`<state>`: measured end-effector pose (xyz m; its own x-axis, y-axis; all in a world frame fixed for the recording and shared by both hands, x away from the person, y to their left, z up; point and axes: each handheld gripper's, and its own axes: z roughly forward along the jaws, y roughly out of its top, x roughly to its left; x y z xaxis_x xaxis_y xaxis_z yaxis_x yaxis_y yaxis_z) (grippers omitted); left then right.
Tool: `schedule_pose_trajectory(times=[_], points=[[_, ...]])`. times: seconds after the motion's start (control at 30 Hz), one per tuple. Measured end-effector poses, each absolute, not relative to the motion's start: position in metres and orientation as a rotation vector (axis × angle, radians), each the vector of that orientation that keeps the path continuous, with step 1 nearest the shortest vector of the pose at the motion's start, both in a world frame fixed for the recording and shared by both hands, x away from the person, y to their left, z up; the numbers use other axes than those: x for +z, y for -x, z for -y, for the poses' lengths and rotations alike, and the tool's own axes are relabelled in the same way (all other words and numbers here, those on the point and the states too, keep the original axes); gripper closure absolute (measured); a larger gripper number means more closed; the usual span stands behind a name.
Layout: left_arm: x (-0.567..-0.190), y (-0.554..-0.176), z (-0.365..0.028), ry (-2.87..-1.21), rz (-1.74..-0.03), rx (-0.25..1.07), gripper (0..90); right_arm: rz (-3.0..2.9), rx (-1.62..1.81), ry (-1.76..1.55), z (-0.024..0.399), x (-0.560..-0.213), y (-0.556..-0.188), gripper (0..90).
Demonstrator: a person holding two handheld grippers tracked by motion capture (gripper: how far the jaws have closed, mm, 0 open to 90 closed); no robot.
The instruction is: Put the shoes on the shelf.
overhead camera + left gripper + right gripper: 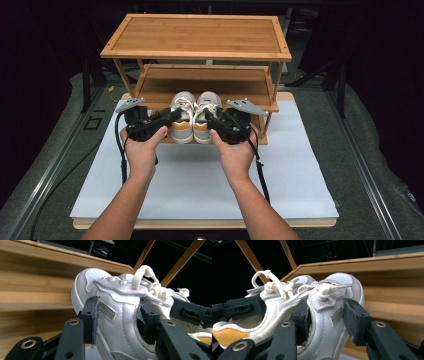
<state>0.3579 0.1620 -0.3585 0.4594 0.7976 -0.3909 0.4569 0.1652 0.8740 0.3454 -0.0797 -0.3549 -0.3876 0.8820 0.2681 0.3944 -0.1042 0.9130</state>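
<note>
**Pair of sneakers gripped at the bamboo shoe rack**

The left sneaker (182,120) and the right sneaker (206,119) sit side by side at the front edge of the shoe rack's (197,35) lower shelf, heels toward the person. The left gripper (172,116) is clenched on the outer wall of the left sneaker; the right gripper (210,120) is clenched on the outer wall of the right sneaker. In each gripper view the jaws cover the sneaker's midsection, and its sole is cut off at the frame bottom. Whether the soles touch the shelf cannot be told.

Uppers: smooth off-white leather, perforated toe caps, grey suede trim, ochre heel tabs, knotted cream laces. The rack is slatted bamboo and stands on a white surface (295,170).
</note>
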Motion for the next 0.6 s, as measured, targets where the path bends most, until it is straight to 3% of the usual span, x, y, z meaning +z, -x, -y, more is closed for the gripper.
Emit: schedule_pose_trajectory(times=[0.6], points=[[-0.354,-0.41,-0.158,-1.491,-1.193,0.329,57.2,-1.75,1.476,-1.431,0.081,-0.35,-0.4,57.7]])
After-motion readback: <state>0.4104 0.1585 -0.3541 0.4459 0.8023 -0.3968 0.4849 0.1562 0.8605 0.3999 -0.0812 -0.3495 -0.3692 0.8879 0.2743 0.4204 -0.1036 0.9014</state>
